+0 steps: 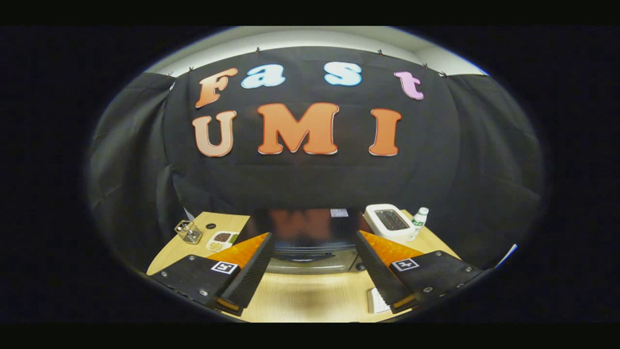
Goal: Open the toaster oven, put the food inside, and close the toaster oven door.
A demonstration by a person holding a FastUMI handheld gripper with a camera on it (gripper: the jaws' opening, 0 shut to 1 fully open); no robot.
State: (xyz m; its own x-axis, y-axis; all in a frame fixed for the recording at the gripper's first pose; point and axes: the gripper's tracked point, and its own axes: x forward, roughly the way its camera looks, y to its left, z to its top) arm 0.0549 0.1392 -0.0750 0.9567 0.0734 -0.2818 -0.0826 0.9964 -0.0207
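our claw (312,271) is released above the tabletop (310,295); beyond it, we judge the toaster oven (310,242) door rigid, gripped at its top edge.

The gripper (314,271) is being held with its fingers spread wide, empty, above the wooden table (310,295). Just beyond them, the toaster oven (310,242) is being faced, its door closed. A food tray (222,241) is lying beside its left.

Screwed gripper (314,271) plates; square markers
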